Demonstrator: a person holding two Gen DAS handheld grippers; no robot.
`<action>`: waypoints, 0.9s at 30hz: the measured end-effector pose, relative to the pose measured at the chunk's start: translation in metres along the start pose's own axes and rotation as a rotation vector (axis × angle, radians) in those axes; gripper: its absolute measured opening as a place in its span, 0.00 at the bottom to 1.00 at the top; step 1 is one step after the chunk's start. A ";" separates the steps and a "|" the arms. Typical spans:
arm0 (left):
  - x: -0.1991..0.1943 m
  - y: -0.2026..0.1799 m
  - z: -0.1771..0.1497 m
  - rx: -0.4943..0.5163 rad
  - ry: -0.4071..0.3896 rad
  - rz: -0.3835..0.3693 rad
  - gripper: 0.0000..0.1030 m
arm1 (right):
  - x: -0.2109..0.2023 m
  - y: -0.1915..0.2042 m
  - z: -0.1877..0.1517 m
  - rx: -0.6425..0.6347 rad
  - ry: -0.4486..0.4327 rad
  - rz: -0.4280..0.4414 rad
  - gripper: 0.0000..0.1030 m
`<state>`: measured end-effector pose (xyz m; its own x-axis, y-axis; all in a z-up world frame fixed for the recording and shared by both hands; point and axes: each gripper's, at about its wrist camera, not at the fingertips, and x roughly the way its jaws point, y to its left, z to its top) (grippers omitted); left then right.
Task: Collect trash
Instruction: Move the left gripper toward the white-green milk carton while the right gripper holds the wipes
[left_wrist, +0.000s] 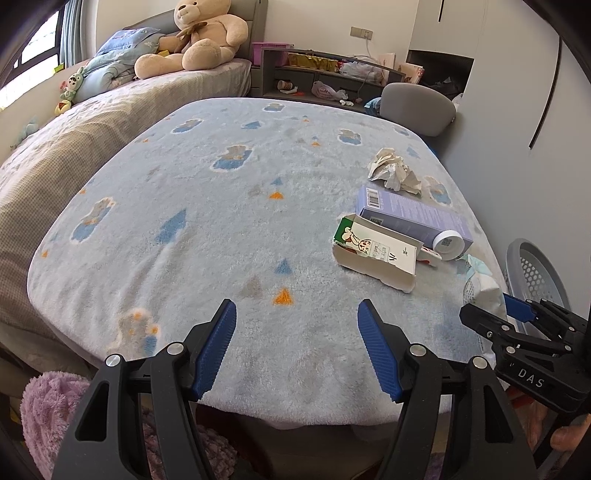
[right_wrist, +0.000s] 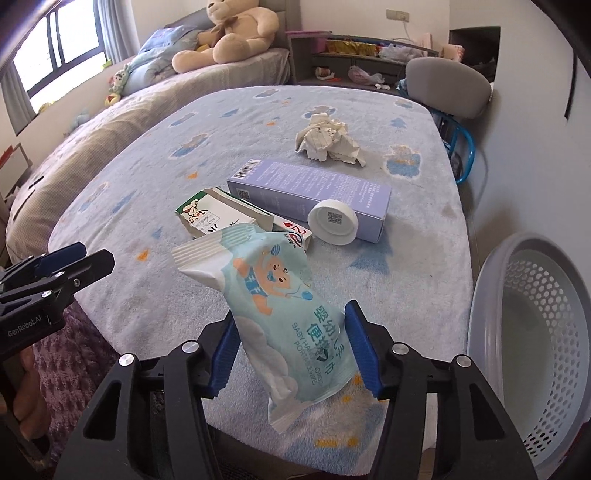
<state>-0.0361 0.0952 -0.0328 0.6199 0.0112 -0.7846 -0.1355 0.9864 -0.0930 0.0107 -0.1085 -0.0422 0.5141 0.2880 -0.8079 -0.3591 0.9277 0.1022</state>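
Wipes packet (right_wrist: 284, 314) pinched in right hand-held gripper (right_wrist: 291, 343) above blanket-covered desk (right_wrist: 406, 266), left hand-held gripper (left_wrist: 297, 328) spread empty, basket (right_wrist: 532, 332) beside.

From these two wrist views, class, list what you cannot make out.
- Wipes packet: its underside, hidden in the right gripper.
- Red-printed wrapper: mostly covered by the torn carton.
- Basket: cut off by the right view's edge.
- Lilac box print: too small.
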 end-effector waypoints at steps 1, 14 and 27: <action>0.000 -0.001 0.000 0.000 0.001 0.000 0.64 | -0.001 -0.002 -0.001 0.016 -0.003 -0.001 0.52; 0.014 -0.021 -0.002 0.031 0.021 -0.016 0.64 | -0.019 -0.022 -0.012 0.138 -0.027 -0.033 0.52; 0.023 -0.041 0.001 0.049 0.028 -0.044 0.64 | -0.038 -0.031 -0.024 0.199 -0.056 -0.051 0.52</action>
<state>-0.0156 0.0551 -0.0471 0.6025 -0.0365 -0.7973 -0.0703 0.9926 -0.0986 -0.0162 -0.1535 -0.0285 0.5724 0.2466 -0.7820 -0.1730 0.9686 0.1789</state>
